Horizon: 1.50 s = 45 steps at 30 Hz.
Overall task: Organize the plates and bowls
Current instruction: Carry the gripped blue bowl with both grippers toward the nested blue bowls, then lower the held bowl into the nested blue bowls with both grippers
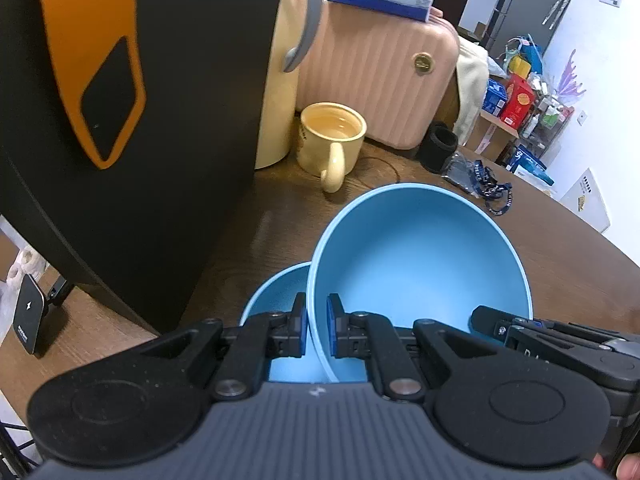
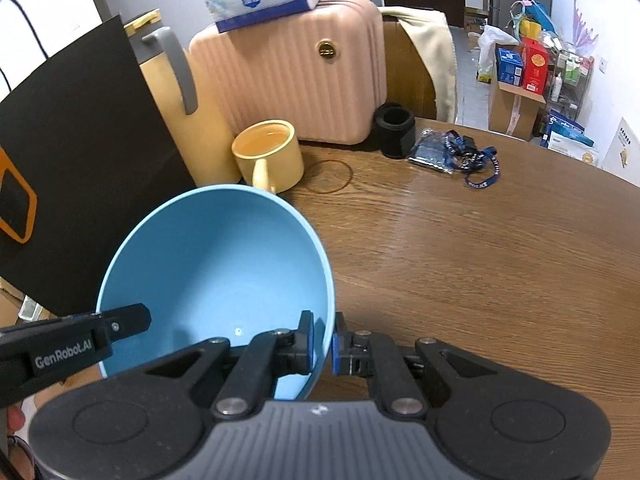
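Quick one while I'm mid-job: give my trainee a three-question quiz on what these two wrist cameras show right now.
1. True or false: both grippers grip the rim of the same large blue bowl.
2. What lies partly under that bowl in the left wrist view?
3. The yellow mug stands: A) inside the bowl B) on the table by the pink suitcase C) on the tissue pack.

Key: 1 true: left gripper, right gripper. 2 a second blue bowl. 3 B.
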Available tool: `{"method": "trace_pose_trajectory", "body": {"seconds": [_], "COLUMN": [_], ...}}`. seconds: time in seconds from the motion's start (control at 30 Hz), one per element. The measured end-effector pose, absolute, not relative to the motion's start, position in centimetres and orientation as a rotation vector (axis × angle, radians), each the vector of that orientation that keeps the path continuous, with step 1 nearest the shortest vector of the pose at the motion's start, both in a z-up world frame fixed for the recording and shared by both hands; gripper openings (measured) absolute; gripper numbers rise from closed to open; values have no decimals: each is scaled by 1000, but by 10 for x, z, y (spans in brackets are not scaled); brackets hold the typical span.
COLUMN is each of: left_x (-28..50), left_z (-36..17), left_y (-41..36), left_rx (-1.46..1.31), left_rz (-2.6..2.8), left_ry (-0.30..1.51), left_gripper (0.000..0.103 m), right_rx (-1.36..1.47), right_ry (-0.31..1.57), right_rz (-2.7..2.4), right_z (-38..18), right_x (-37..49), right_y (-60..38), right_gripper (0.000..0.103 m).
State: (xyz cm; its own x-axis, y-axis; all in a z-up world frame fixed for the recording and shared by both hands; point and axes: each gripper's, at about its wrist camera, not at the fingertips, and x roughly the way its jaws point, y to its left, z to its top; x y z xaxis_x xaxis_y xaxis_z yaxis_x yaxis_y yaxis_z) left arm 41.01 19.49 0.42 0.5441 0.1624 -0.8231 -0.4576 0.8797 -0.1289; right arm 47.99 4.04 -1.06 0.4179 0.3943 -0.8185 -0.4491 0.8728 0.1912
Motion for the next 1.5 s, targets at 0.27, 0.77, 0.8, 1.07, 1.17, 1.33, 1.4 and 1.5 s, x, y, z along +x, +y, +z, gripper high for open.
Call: {"method": "trace_pose_trajectory", "body": {"seconds": [0.27, 0.77, 0.8, 1.07, 1.17, 1.33, 1.4, 1.5], "left_x": [407, 401, 402, 404, 405, 407, 407, 407], "left_z": [-2, -28, -30, -40, -44, -50, -52, -53], "left_y": [212, 230, 231, 229, 227, 225, 225, 225], "left_rx": [-369, -375, -369, -300, -281, -253, -247, -240], "left_rz": [390, 402, 403, 402, 395, 391, 389, 386], "left_ry": [935, 979, 980, 998, 1009, 1030, 1034, 1037], "left_gripper": [10, 10, 10, 10, 10, 11, 11, 11], "right_rx": [-84, -123, -128, -218, -248, -298, -311, -327], "right_ry": [1021, 1055, 1055, 1032, 1024, 1003, 1004, 998], "right_rz": [540, 537, 537, 515, 503, 483, 476, 469], "right_z": [-14, -35, -36, -45, -47, -49, -50, -50], "right_x": [475, 471, 470, 466, 463, 458, 457, 455], "right_y": [58, 83, 85, 99, 102, 106, 107, 109], "right_gripper": [8, 8, 8, 8, 9, 9, 9, 10]}}
